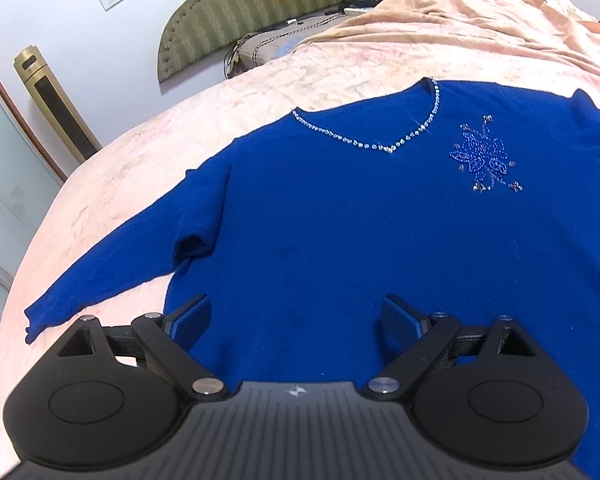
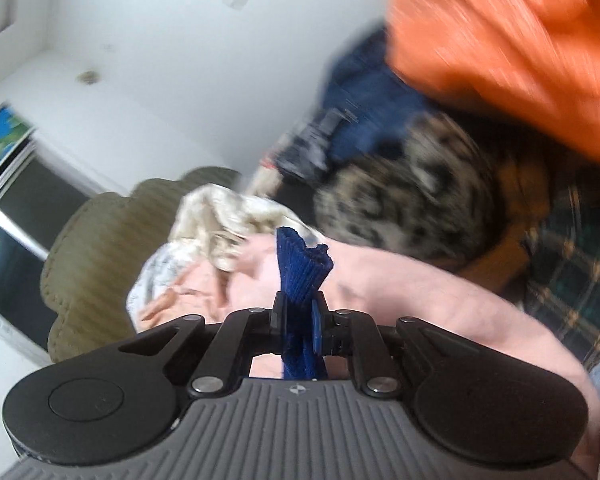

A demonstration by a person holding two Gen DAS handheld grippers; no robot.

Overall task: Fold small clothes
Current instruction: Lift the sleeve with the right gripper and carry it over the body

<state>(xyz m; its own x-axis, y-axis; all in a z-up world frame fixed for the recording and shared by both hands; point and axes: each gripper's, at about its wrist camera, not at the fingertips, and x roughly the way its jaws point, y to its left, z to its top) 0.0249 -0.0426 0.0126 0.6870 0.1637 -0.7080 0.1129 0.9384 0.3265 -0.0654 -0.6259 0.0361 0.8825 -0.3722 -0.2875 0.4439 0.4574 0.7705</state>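
A royal-blue sweater (image 1: 340, 220) with a rhinestone V-neck and a beaded flower lies face up, spread flat on a pink bedspread (image 1: 120, 168). Its one sleeve stretches down to the left, partly folded near the shoulder. My left gripper (image 1: 296, 320) hovers open over the sweater's lower hem, with nothing between its blue pads. In the right wrist view, which is blurred, my right gripper (image 2: 300, 320) is shut on a ribbed blue cuff (image 2: 300, 264) of the sweater; the cuff sticks up above the fingers.
A padded olive headboard (image 1: 228, 12) and pillows lie at the far end of the bed. A gold tower appliance (image 1: 56, 100) stands by the wall at left. A pile of clothes, orange (image 2: 520, 40), spotted and plaid, lies beyond the right gripper.
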